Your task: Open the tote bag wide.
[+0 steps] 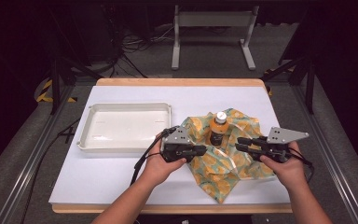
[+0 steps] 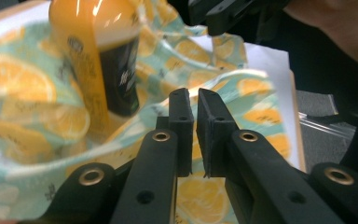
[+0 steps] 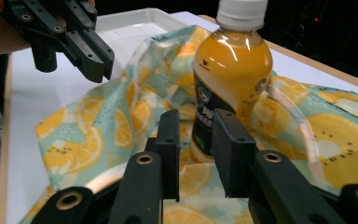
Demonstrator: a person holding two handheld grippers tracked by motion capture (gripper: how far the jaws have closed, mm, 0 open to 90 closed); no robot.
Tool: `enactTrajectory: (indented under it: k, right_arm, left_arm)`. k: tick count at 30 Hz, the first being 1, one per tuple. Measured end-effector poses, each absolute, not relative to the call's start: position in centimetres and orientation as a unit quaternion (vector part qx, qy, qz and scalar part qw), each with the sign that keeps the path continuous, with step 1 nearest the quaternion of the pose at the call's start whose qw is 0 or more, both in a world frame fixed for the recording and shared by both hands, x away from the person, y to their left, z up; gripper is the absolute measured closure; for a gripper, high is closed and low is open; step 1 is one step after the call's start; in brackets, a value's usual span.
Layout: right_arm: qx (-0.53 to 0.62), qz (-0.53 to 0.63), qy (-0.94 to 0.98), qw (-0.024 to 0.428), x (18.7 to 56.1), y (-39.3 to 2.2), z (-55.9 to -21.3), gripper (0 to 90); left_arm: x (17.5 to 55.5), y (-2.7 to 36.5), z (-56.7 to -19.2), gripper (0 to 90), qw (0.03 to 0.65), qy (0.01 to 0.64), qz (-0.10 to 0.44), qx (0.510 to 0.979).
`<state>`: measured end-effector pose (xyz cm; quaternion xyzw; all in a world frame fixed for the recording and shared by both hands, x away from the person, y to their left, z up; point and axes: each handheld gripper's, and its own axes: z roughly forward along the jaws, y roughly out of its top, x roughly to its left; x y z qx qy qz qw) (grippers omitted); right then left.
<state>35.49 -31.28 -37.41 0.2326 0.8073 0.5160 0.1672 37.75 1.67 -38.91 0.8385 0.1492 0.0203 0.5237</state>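
**Both grippers closing in on the cloth around the bottle**

High view first: your left gripper [image 1: 200, 150] and right gripper [image 1: 242, 142] face each other low over the fruit-print cloth [image 1: 223, 161], which lies rumpled on the white table [image 1: 121, 177]. The orange juice bottle [image 1: 218, 128] stands upright on the cloth, just beyond the gap between your fingertips, its long axis vertical. Both hands sit about equally near it. The empty white tray [image 1: 123, 126] waits well off to your left.

Left gripper view: your jaws are clenched almost together, only a thin slit between the pads. A raised fold of the cloth [image 2: 242, 88] lies right behind the tips, but you cannot tell whether any fabric is actually pinched. The bottle [image 2: 98, 56] stands up and to the left of them, glossy and blurred.

Right gripper view: your jaws stand partly closed, a clear gap between them and nothing pressed. The bottle [image 3: 228, 79], smooth plastic with a white ribbed cap, stands straight ahead past the tips, soft creased cloth [image 3: 98, 135] beneath. Your next grab depends on whether you go for the fabric below or the bottle ahead.
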Motion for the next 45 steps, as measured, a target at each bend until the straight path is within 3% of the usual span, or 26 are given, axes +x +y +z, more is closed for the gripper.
enactTrajectory:
  k: [9, 14, 19, 26, 36, 45]
  right_arm:
    - [0.231, 0.527, 0.803, 0.158, 35.2, -31.3, -37.4, 72.9]
    - [0.246, 0.521, 0.798, 0.176, 35.9, -31.7, -37.4, 72.2]
    - [0.252, 0.538, 0.781, 0.195, 37.2, -32.4, -36.0, 79.0]
    - [0.267, 0.542, 0.766, 0.216, 40.0, -32.1, -35.0, 80.9]
    - [0.331, 0.504, 0.765, 0.229, 44.9, -31.2, -37.5, 78.4]
    - [0.361, 0.455, 0.785, 0.215, 45.7, -31.5, -41.4, 76.3]
  left_arm:
    - [38.8, 0.7, -43.0, 86.6, 0.477, 0.181, -0.013, 0.86]
    - [39.0, 0.3, -44.7, 86.7, 0.445, 0.192, -0.012, 0.875]
    - [39.1, 0.2, -45.3, 86.7, 0.434, 0.196, -0.01, 0.879]
    - [39.0, 0.2, -45.3, 86.9, 0.434, 0.191, -0.01, 0.88]
    - [39.0, 0.4, -45.3, 86.8, 0.436, 0.189, -0.008, 0.88]
    - [38.9, 0.5, -45.2, 86.6, 0.438, 0.188, -0.008, 0.879]
